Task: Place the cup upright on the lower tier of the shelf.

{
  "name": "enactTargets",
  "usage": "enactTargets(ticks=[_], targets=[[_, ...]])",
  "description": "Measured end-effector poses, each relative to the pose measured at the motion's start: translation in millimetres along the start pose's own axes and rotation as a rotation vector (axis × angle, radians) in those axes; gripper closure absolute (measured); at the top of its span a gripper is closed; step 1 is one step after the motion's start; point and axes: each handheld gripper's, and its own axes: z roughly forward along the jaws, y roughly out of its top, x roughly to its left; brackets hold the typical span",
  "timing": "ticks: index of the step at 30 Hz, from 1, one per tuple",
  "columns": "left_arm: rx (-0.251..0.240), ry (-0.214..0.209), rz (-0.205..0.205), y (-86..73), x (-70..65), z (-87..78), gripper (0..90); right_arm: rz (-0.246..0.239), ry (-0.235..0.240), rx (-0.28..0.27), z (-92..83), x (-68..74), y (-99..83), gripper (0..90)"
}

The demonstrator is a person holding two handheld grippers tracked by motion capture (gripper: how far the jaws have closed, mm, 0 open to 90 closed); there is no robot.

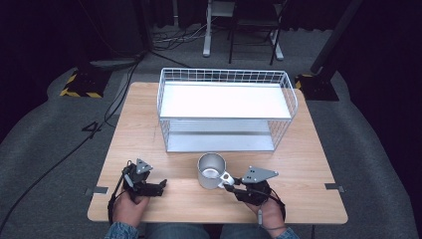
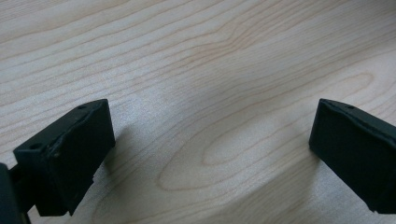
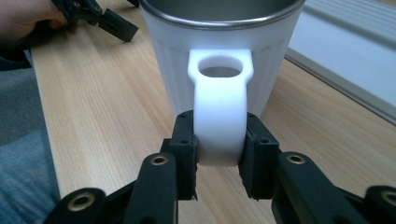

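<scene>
A white mug (image 1: 211,171) with a metal rim stands upright on the wooden table (image 1: 298,159), near the front edge and just before the wire basket. Its flat white handle (image 3: 220,116) points toward the person. My right gripper (image 1: 230,185) is shut on that handle, and in the right gripper view the black pads (image 3: 186,144) press it from both sides. My left gripper (image 1: 162,186) rests low at the front left with its jaws wide apart. The left gripper view has bare wood (image 2: 210,93) between the jaws.
A white wire basket (image 1: 226,109) with a flat white shelf stands across the middle of the table, right behind the mug. Beyond the table are grey floor, cables and stand legs. Bare wood lies to the left and right of the basket.
</scene>
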Motion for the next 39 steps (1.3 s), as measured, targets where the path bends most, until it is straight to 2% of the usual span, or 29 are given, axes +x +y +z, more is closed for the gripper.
enactTargets(ticks=[12,19,29,39], targets=[[0.000,0.000,0.000,0.0,0.0,0.0,0.5,-0.051,-0.025,-0.017,-3.4,3.8,3.0,71.5],[0.000,0.000,0.000,0.0,0.0,0.0,0.6,-0.056,-0.047,-0.054,-6.1,5.5,6.1,71.7],[0.000,0.000,0.000,0.0,0.0,0.0,0.5,-0.034,-0.067,-0.110,-11.3,-1.7,11.8,71.7],[0.000,0.000,0.000,0.0,0.0,0.0,0.6,0.001,-0.089,-0.178,-16.3,-17.3,24.0,71.7]])
